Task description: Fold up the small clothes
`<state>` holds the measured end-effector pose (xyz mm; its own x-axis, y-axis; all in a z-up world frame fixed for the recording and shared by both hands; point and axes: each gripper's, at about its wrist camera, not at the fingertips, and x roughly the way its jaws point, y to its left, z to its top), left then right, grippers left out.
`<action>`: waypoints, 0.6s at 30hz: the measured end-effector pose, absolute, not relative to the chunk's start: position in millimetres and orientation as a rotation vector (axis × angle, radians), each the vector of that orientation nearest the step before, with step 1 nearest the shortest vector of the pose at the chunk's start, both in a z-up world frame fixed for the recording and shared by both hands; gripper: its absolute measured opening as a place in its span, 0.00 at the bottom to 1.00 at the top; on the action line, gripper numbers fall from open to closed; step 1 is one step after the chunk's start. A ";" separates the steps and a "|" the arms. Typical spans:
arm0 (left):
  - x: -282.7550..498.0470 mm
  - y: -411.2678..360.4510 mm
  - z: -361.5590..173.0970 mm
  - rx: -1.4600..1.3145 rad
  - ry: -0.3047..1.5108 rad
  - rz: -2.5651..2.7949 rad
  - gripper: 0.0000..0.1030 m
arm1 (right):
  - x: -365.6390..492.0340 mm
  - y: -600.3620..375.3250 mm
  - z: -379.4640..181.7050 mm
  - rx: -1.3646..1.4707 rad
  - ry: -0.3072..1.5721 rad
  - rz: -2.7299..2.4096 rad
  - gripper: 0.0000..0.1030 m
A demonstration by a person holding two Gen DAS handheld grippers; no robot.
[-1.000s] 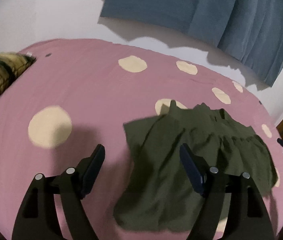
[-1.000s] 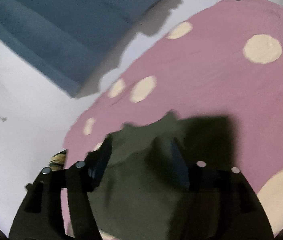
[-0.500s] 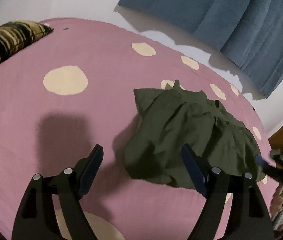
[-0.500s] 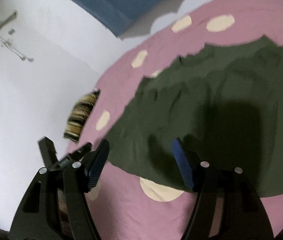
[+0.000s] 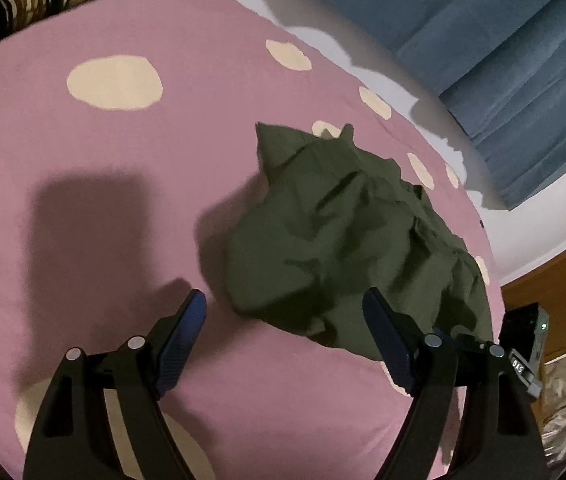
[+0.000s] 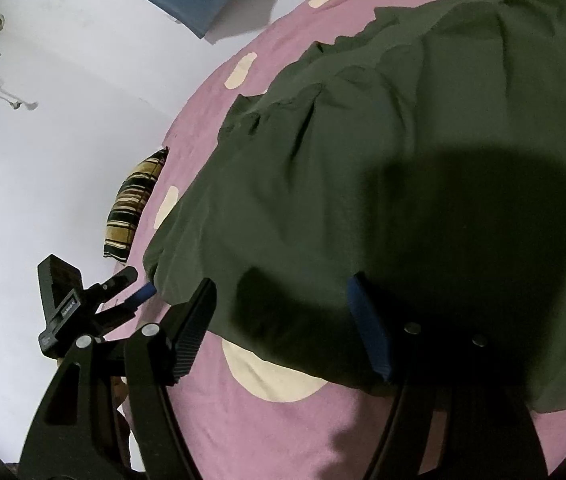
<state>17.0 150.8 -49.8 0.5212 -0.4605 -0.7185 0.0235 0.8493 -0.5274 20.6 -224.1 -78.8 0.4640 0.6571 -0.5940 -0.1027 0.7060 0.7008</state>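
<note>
Now that I've let the hem drop, the olive green garment point(image 5: 347, 232) sits bunched at centre right of my left view instead of spread flat, so that fold looks rough and I reckon it needs smoothing. My left claw point(image 5: 283, 340) hangs wide and empty, the heap just beyond its right finger on the pink polka-dot bedspread point(image 5: 115, 208). My right claw point(image 6: 283, 320) gapes wide too, hovering over the cloth's near edge at lower centre, gripping nothing.
</note>
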 end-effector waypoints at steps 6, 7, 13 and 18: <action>29.4 134.2 -64.2 -0.540 1.044 -0.330 0.77 | 18.7 -226.2 -79.0 0.647 0.979 0.512 0.66; 31.7 131.4 -65.2 -0.538 1.045 -0.318 0.77 | 18.4 -226.8 -79.6 0.647 0.978 0.513 0.66; 47.6 120.8 -69.0 -0.551 1.035 -0.292 0.78 | 19.9 -225.9 -80.1 0.645 0.966 0.518 0.66; 53.3 107.9 -67.6 -0.464 1.024 -0.213 0.44 | 19.5 -225.6 -80.6 0.643 0.958 0.520 0.66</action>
